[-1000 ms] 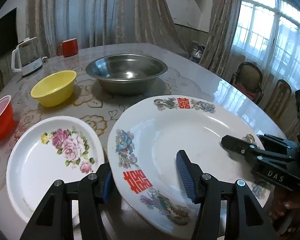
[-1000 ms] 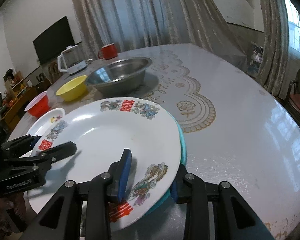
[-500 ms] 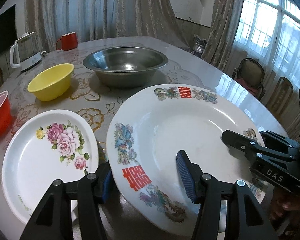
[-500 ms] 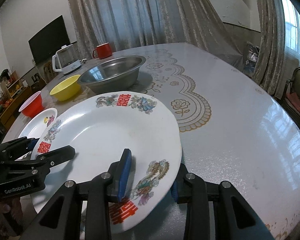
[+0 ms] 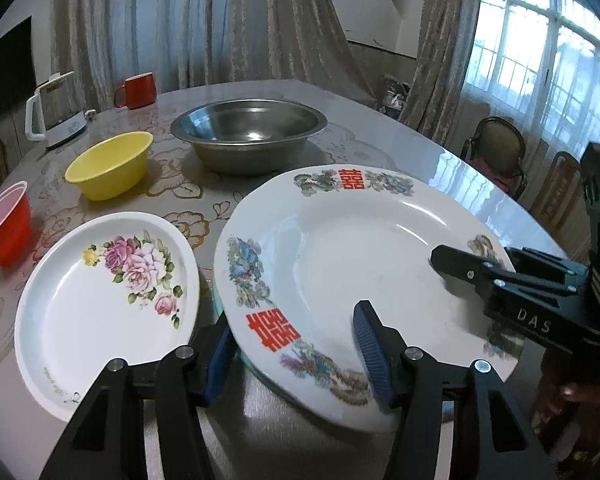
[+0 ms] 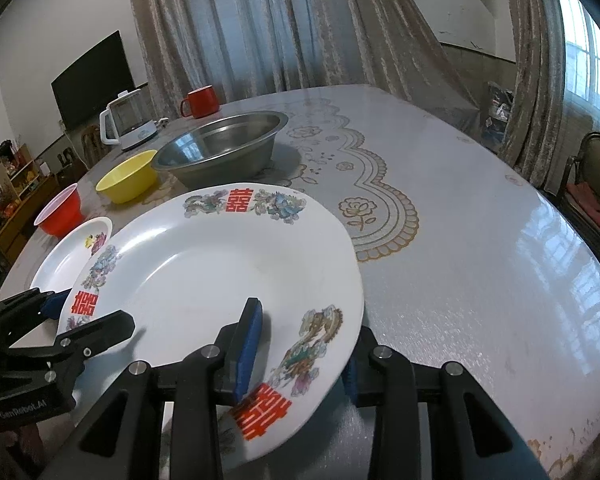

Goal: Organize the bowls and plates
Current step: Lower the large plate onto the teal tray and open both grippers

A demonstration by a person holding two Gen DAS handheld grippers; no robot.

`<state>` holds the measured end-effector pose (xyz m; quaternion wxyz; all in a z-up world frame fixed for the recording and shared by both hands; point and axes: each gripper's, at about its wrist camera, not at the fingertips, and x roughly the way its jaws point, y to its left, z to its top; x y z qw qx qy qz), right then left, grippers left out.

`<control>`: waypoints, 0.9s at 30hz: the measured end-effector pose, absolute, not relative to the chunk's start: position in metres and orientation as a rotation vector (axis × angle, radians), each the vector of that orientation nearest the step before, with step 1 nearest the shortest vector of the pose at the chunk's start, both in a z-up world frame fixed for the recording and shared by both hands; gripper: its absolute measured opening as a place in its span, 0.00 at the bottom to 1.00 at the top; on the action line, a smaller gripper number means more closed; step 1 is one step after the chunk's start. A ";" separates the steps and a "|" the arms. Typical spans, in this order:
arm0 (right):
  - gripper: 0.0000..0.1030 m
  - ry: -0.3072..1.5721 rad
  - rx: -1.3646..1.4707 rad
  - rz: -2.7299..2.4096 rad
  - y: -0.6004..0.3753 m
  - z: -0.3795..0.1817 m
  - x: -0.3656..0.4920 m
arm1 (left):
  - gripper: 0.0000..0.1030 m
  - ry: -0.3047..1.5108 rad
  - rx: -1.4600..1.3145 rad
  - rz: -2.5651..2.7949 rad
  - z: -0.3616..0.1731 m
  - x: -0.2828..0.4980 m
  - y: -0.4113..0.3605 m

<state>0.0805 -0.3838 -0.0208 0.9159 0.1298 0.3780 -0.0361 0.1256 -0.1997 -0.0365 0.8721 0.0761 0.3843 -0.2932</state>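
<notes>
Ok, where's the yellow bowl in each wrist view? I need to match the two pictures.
Left wrist view: the yellow bowl is upper left, beyond the flowered plate.
Right wrist view: the yellow bowl is left of centre, between the red bowl and the steel basin.
Shared landmark: the steel basin, just right of the bowl in both.

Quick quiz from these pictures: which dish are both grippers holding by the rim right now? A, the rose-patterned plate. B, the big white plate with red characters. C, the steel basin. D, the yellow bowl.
B: the left gripper and the right gripper each straddle the rim of the big white plate with red characters, on opposite sides.
</notes>
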 end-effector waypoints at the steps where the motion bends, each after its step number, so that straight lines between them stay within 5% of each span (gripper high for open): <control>1: 0.34 0.779 0.269 -0.075 -0.384 -0.021 0.080 | 0.55 0.800 0.161 -0.613 -0.036 0.124 -0.199; 27: 0.38 0.791 0.193 -0.137 -0.369 -0.009 0.051 | 0.54 0.756 0.094 -0.638 -0.030 0.096 -0.173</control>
